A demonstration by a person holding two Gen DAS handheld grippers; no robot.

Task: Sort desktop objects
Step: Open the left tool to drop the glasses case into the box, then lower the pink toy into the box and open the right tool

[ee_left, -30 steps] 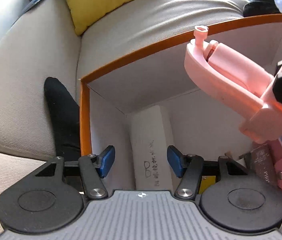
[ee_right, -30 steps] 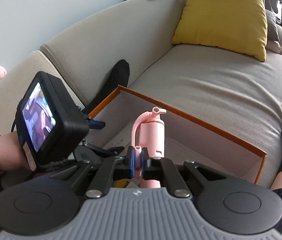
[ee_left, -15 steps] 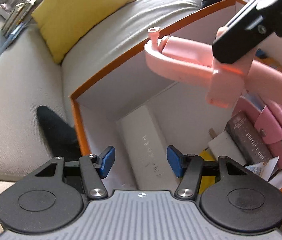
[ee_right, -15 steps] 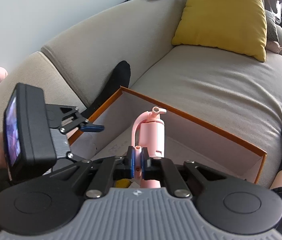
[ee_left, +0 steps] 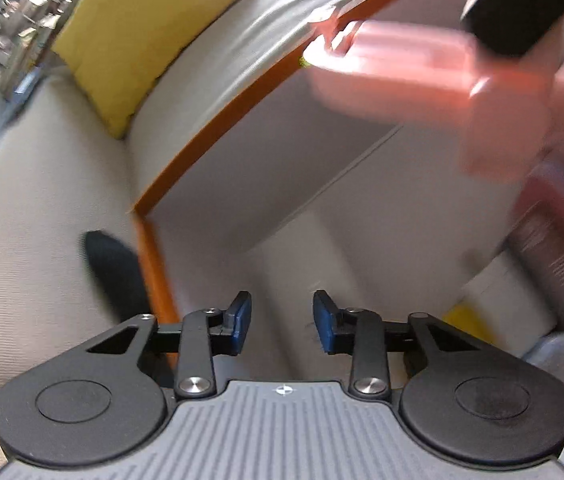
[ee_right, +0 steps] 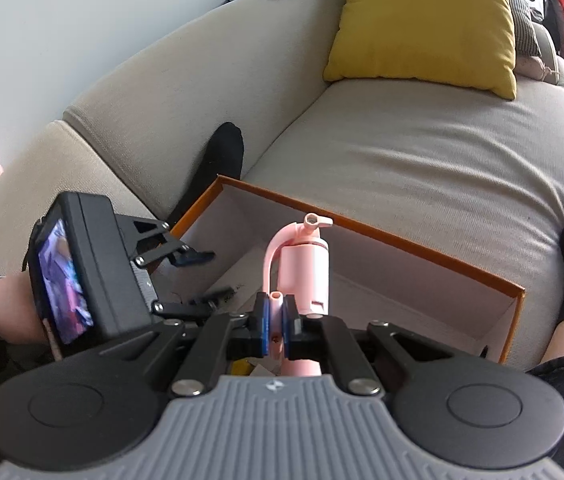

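left gripper (ee_left: pixel 279 322): jaws closing, nothing between | right gripper (ee_right: pixel 275 330): jaws clamped, angled downward

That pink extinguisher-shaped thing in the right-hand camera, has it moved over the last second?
No. The pink extinguisher-shaped thing sits at the same spot against the orange box rim, clamped in the right gripper.

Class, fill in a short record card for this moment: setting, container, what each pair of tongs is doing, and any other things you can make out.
setting: beige sofa with a yellow cushion
container: orange-rimmed box, white inside, standing on the sofa
right tongs: shut on a pink fire-extinguisher-shaped item, held above the box
left tongs: closing, nothing pressed between the pads, aimed down into the box
in the box: a white case beneath the left tongs; other contents blurred
beside the box: black sock
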